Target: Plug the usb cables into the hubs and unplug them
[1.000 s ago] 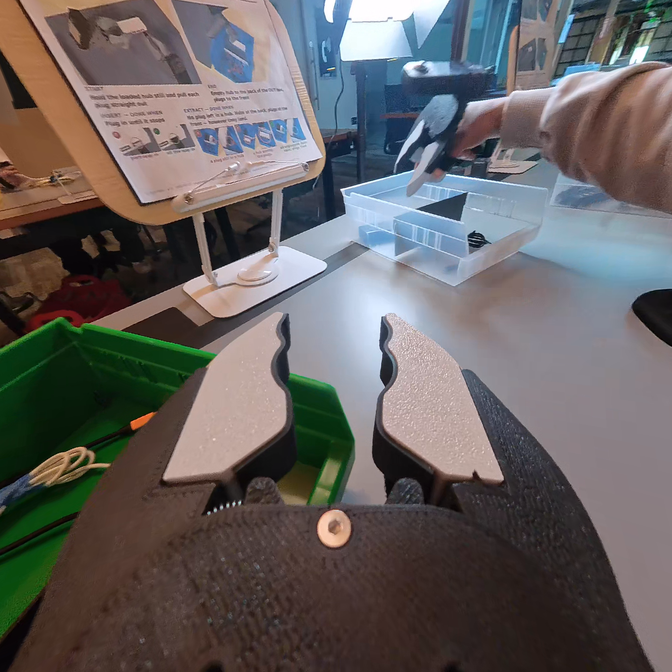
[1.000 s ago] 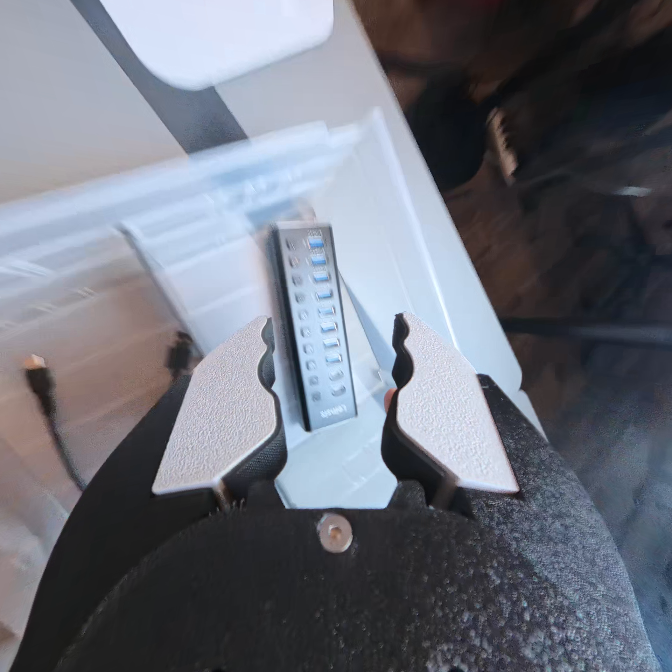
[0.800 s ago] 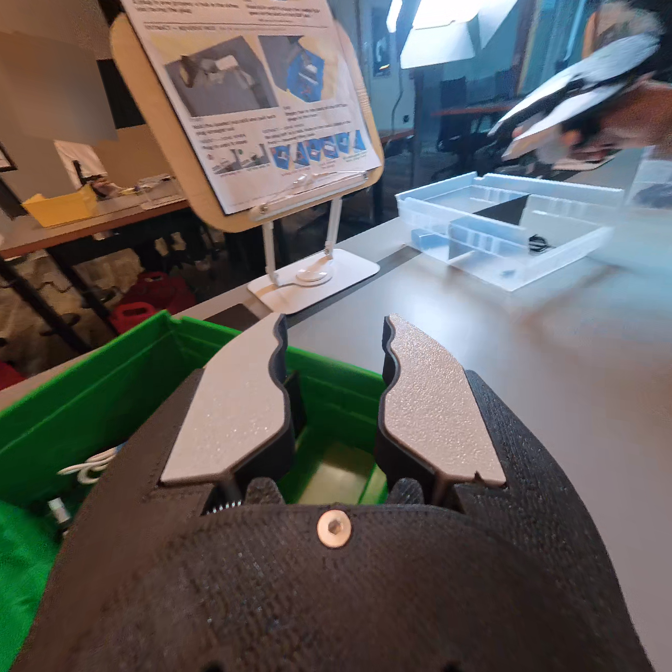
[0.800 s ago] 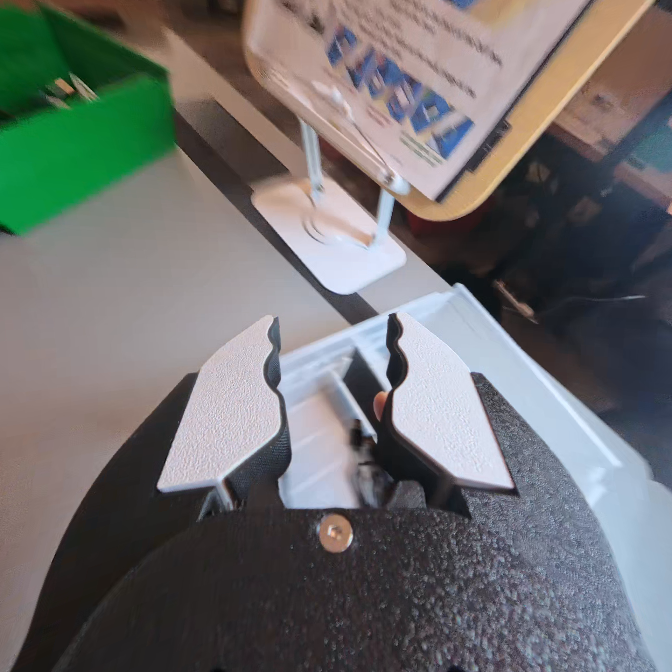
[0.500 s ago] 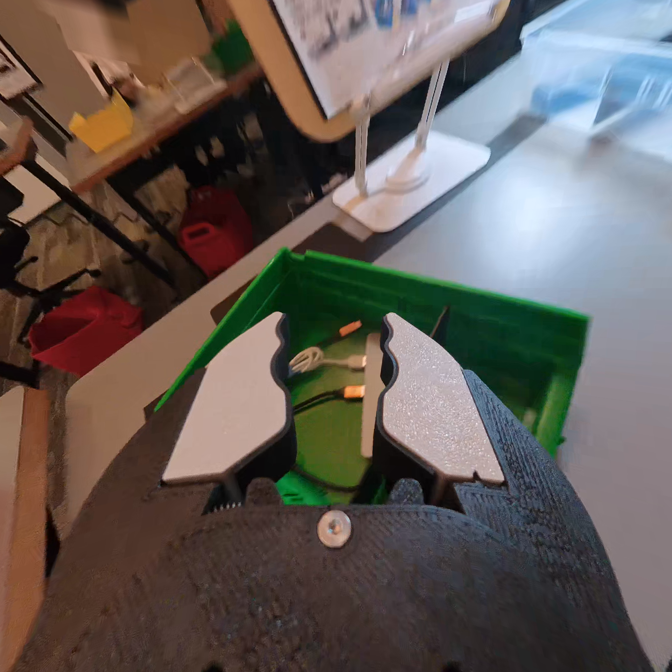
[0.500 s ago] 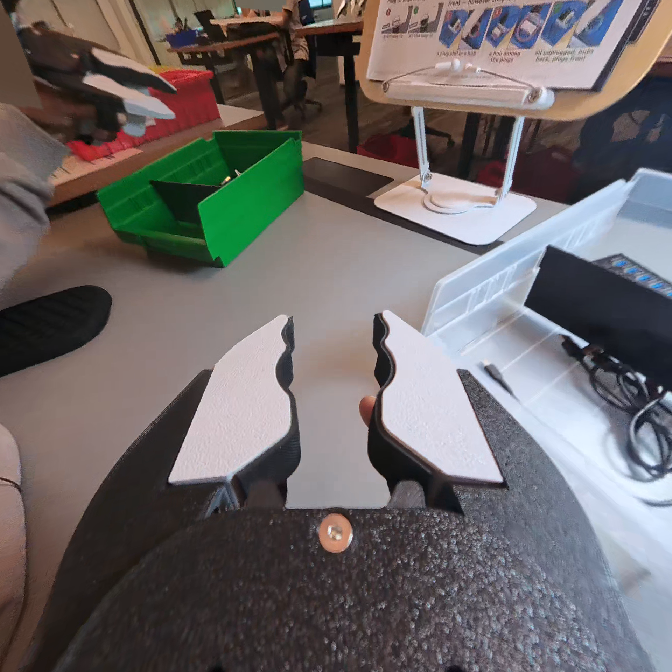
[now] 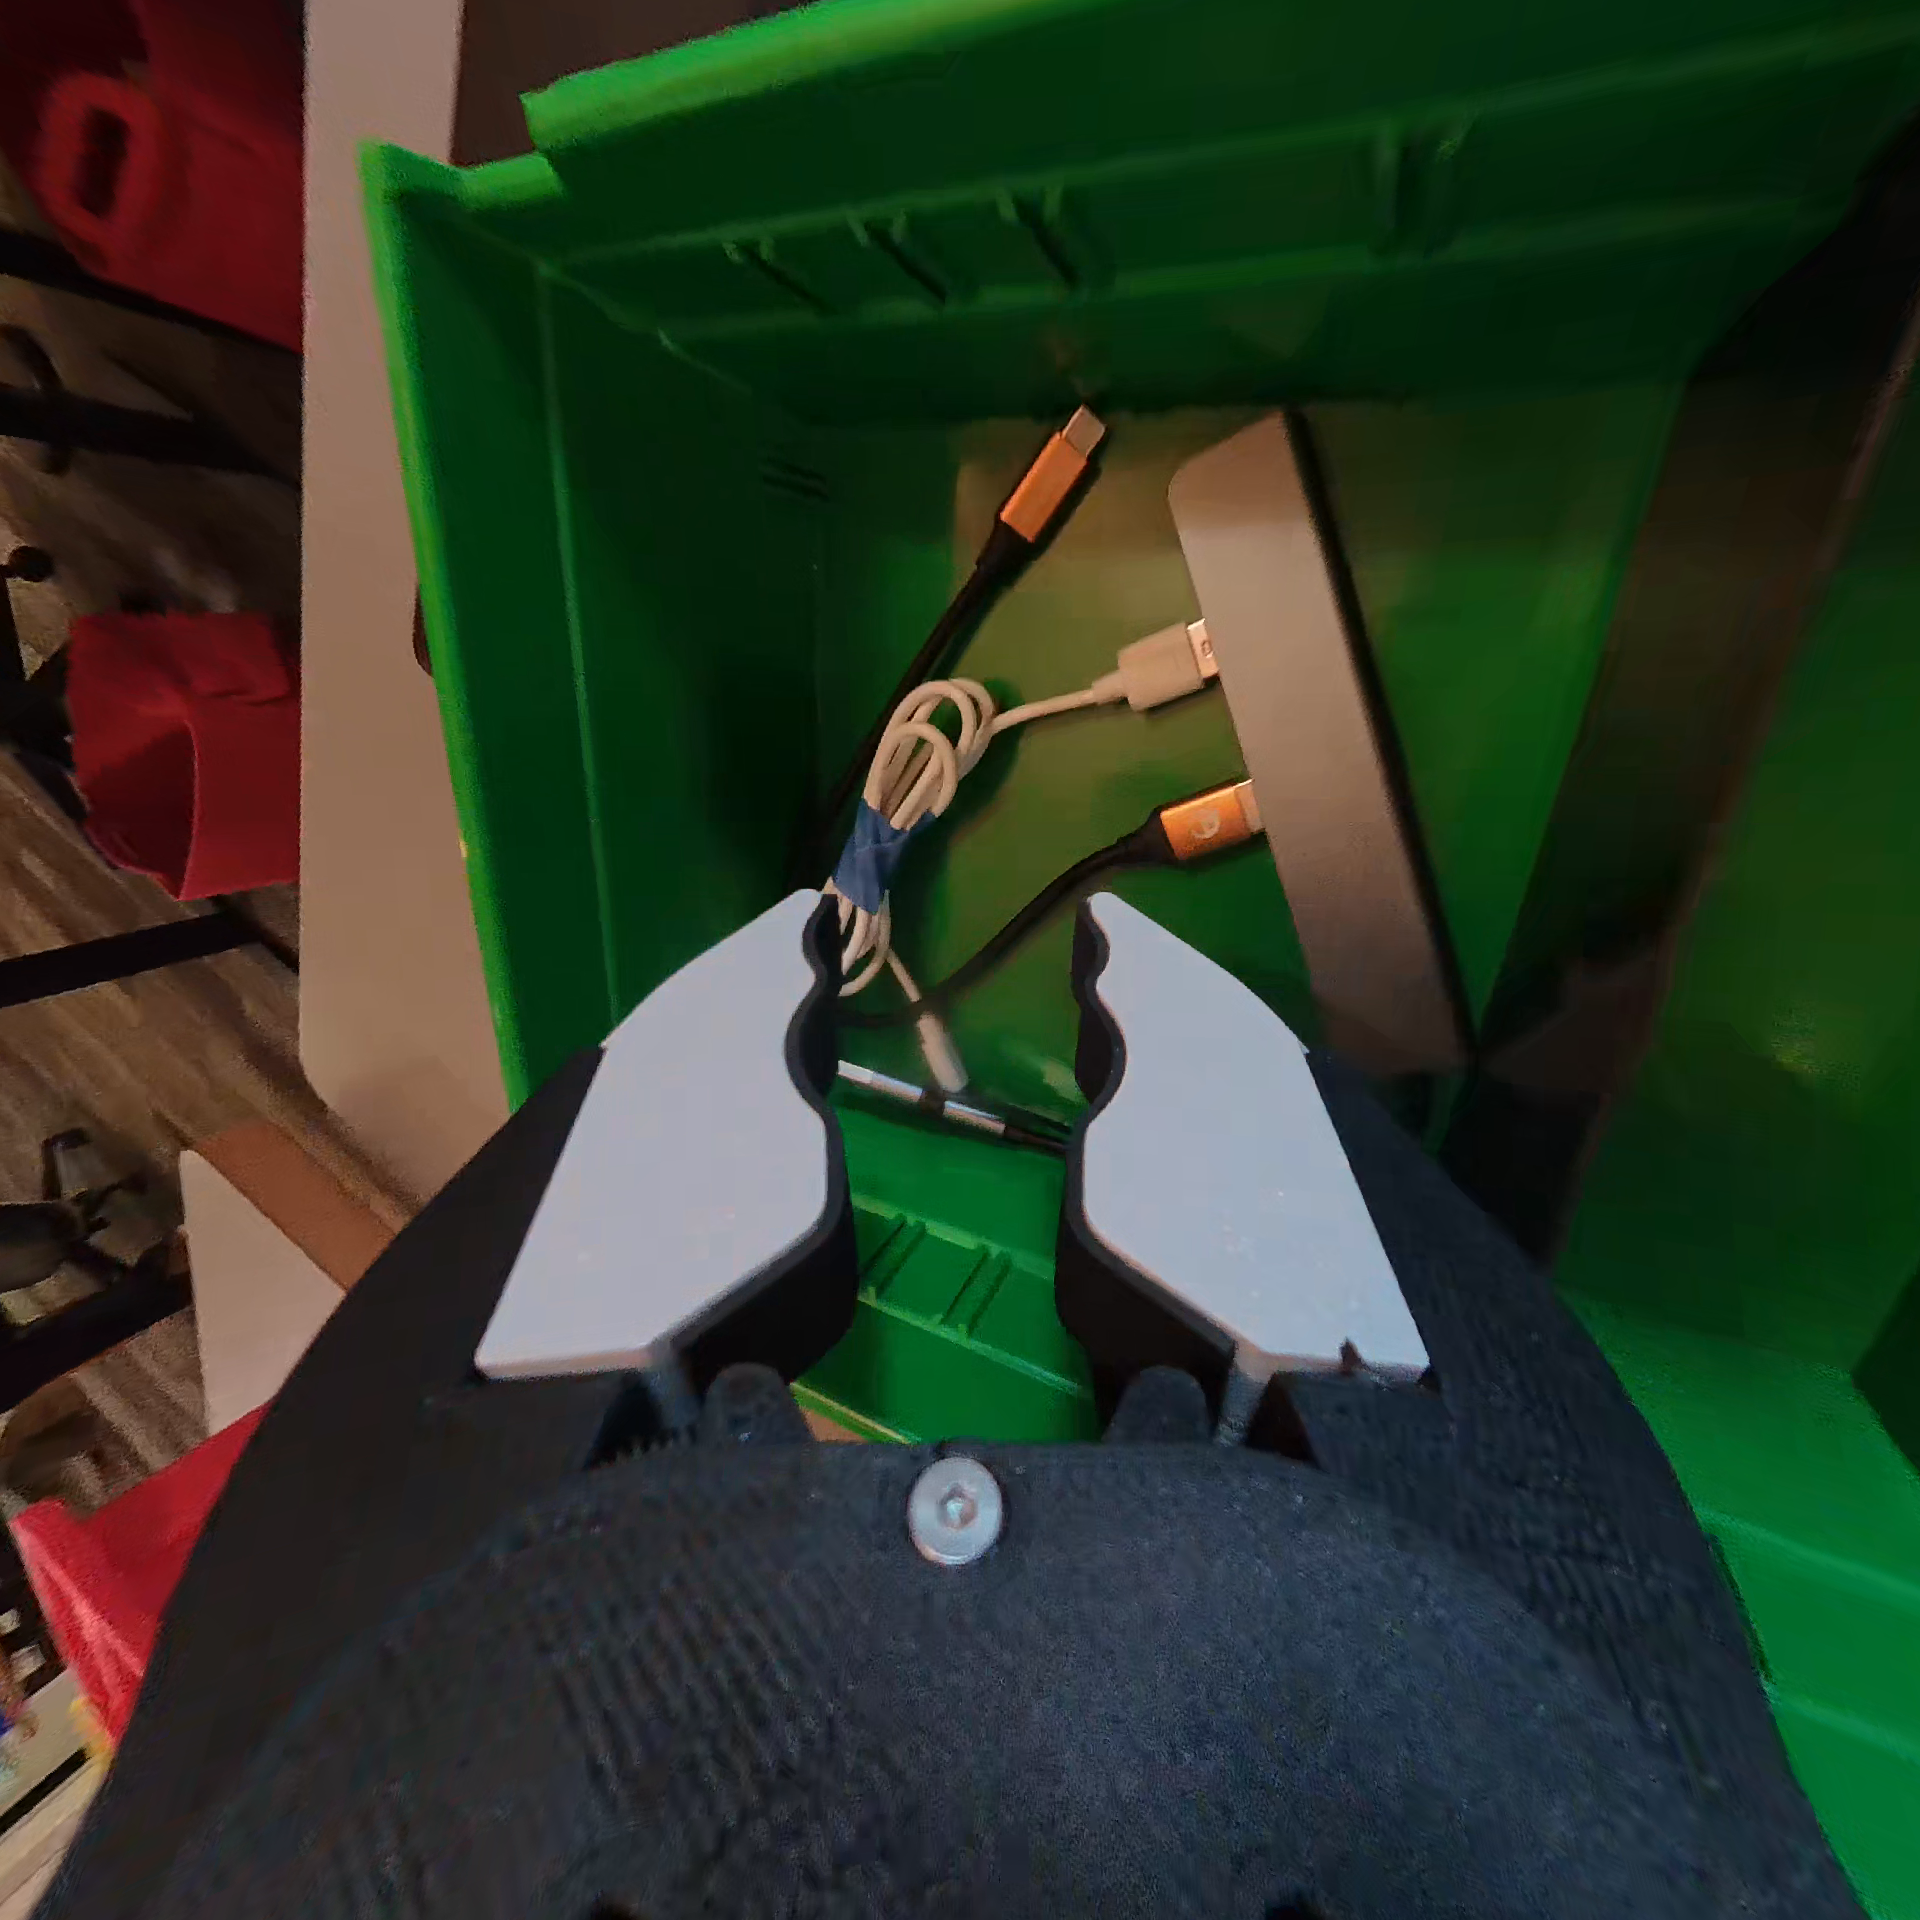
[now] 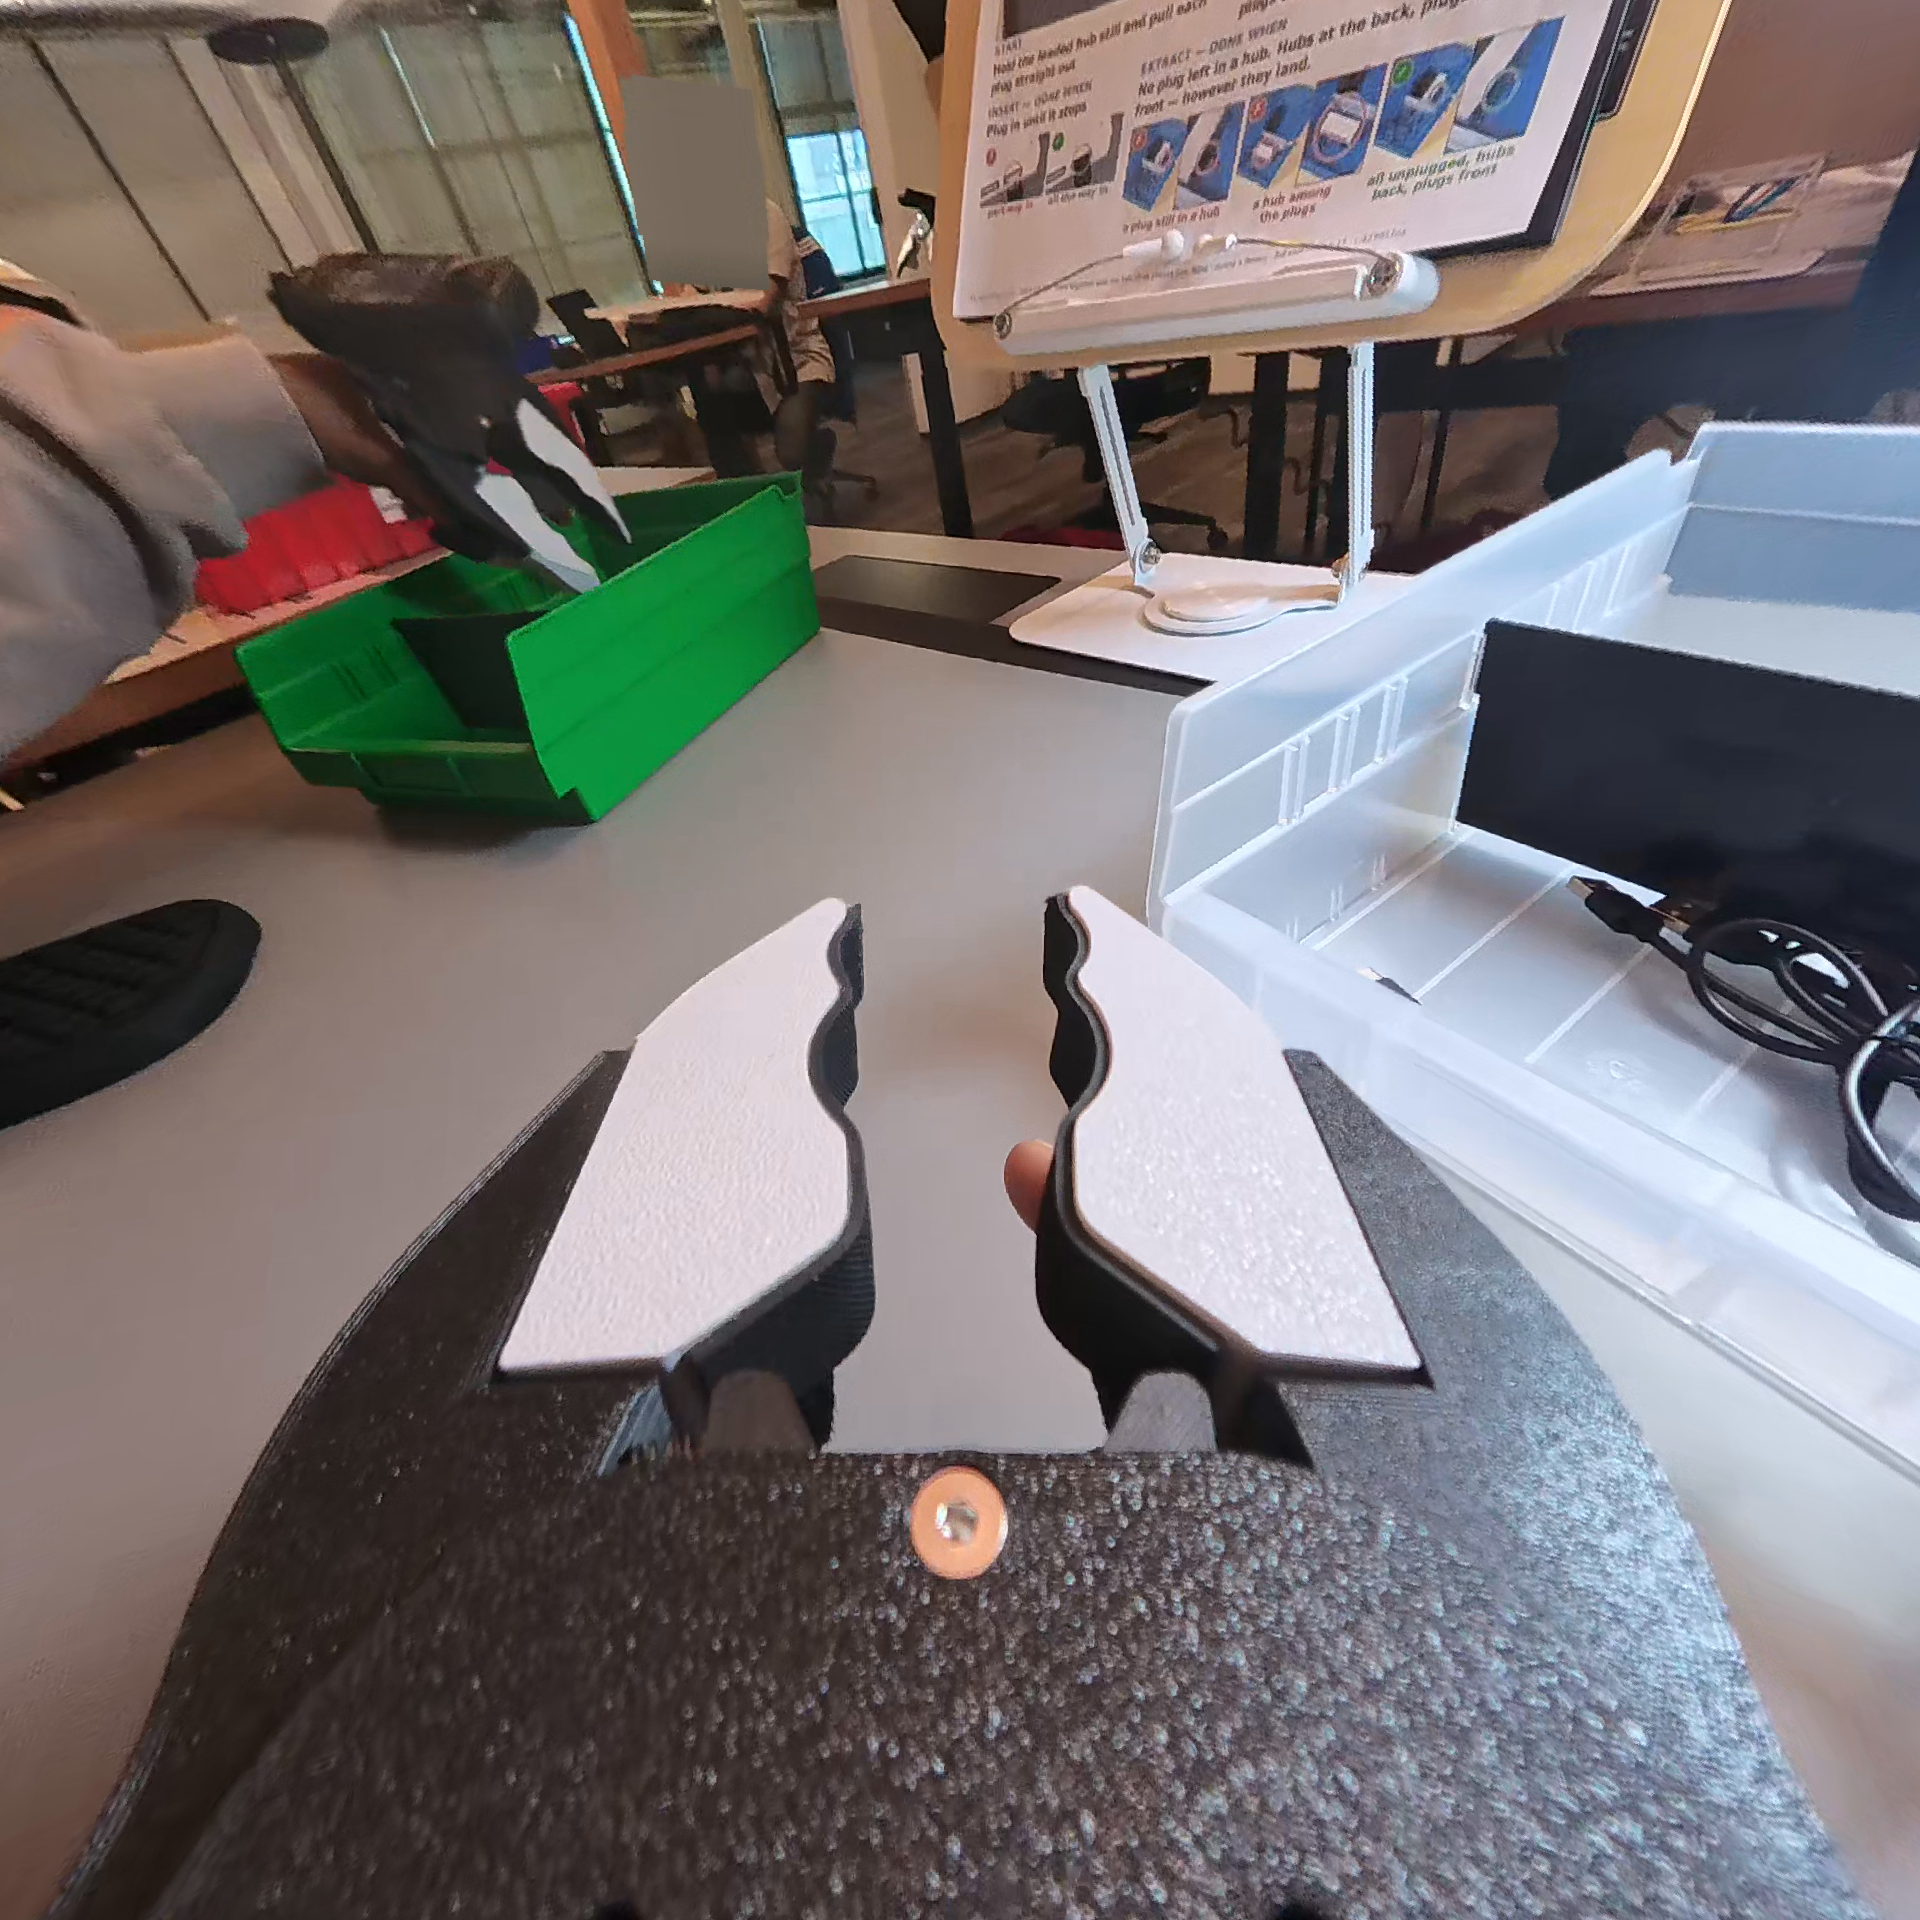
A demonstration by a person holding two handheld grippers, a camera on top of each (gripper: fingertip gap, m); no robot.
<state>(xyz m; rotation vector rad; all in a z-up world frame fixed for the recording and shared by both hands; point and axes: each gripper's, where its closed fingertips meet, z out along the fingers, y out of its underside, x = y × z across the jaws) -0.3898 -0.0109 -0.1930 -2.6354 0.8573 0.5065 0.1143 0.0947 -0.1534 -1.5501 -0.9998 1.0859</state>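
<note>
In the left wrist view my left gripper (image 7: 945, 914) is open and empty, pointing down into the green bin (image 7: 644, 623). A grey hub (image 7: 1320, 727) lies in the bin at the right. A white plug (image 7: 1164, 665) and an orange plug (image 7: 1210, 821) sit in its side. A second orange plug (image 7: 1049, 473) lies loose at the back. A coiled white cable (image 7: 914, 769) with blue tape lies just ahead of the left fingertip. My right gripper (image 8: 951, 914) is open and empty above the grey table. A black hub (image 8: 1704, 748) and black cables (image 8: 1787, 987) lie in the clear bin (image 8: 1299, 790) to its right.
In the right wrist view the green bin (image 8: 665, 644) stands at the far left with the left gripper (image 8: 520, 488) tipped into it. A white stand (image 8: 1216, 613) with an instruction sheet is at the back. A black pad (image 8: 104, 997) lies at the left. My hands' fingertips stand some 50 cm from each other. My left tips are roughly 6 cm from the orange plug (image 7: 1210, 821). The grey hub (image 7: 1320, 727) lies some 7 cm from my left tips, 45 cm from my right tips.
My left gripper has swung left and down, from facing the table to close over the green bin's inside. My right gripper turned away from the clear bin's hub and now faces across the table.
</note>
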